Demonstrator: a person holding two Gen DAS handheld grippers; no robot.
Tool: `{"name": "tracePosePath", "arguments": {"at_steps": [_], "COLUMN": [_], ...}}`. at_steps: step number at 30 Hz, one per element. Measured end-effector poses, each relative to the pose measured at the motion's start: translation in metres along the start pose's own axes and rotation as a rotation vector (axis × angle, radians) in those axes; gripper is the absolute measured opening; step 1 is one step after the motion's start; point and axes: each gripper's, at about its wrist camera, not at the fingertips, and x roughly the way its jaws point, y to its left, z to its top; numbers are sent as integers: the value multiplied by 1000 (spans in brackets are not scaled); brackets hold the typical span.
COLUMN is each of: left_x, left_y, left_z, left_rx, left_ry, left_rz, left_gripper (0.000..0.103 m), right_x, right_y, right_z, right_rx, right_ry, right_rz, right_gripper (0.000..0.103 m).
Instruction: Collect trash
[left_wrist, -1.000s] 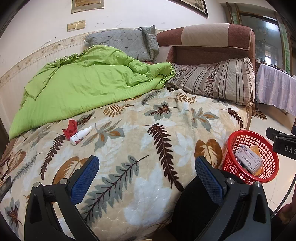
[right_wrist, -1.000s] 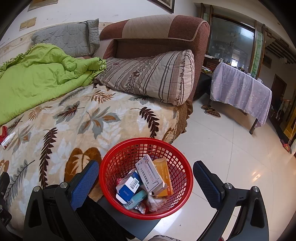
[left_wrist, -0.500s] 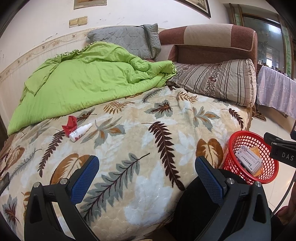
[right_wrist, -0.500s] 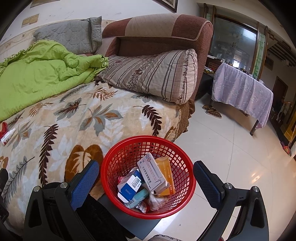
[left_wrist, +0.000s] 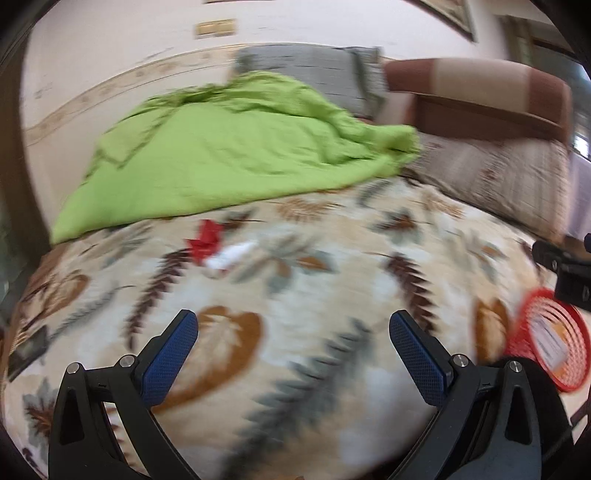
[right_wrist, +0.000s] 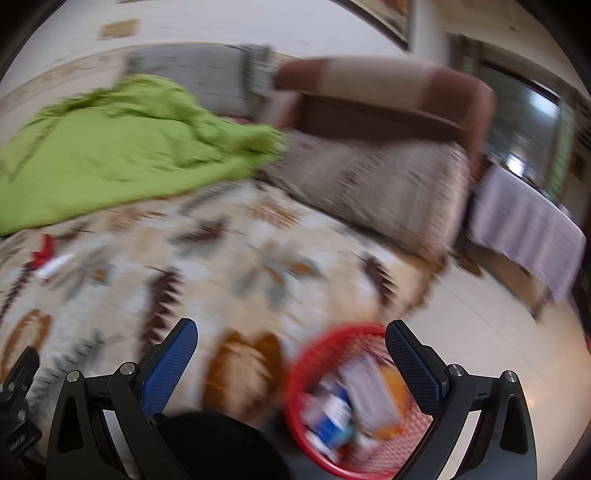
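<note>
Red wrapper (left_wrist: 206, 239) and white bottle (left_wrist: 232, 254) touching on leaf-print bed (left_wrist: 295, 288), both claws, left (left_wrist: 293, 341) and right (right_wrist: 291, 350), spread and empty, red basket (right_wrist: 295, 369) beside.

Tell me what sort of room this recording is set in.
Most likely a bedroom in a home: a bed with a leaf-print blanket, a rumpled green quilt and pillows against the wall. A cloth-covered table stands beyond on a tiled floor.

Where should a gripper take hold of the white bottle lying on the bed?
Across the white bottle's mid-body, coming down from above: it lies flat on the soft leaf-print bedspread, beside the red wrapper. Blur hides finer detail.
</note>
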Motion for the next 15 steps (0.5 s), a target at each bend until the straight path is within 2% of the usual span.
{"name": "tracePosePath", "arguments": {"at_steps": [4, 6, 9, 11, 15], "left_x": [22, 38, 60, 78, 122], "left_y": [42, 69, 104, 130, 163], "left_z": [8, 9, 7, 7, 4], "left_rx": [-56, -102, -169, -217, -260], "left_ry": [50, 108, 160, 191, 284], "left_rz": [108, 131, 196, 271, 291], "left_gripper": [103, 103, 103, 103, 103], "right_x": [19, 31, 57, 83, 137], "right_y": [63, 97, 140, 173, 230], "right_z": [22, 28, 37, 43, 48], "right_rx": [-110, -155, -188, -211, -252], "right_ry": [-4, -1, 48, 95, 192], "right_rz": [140, 197, 286, 333, 355], "right_gripper": [103, 103, 103, 103, 103]}}
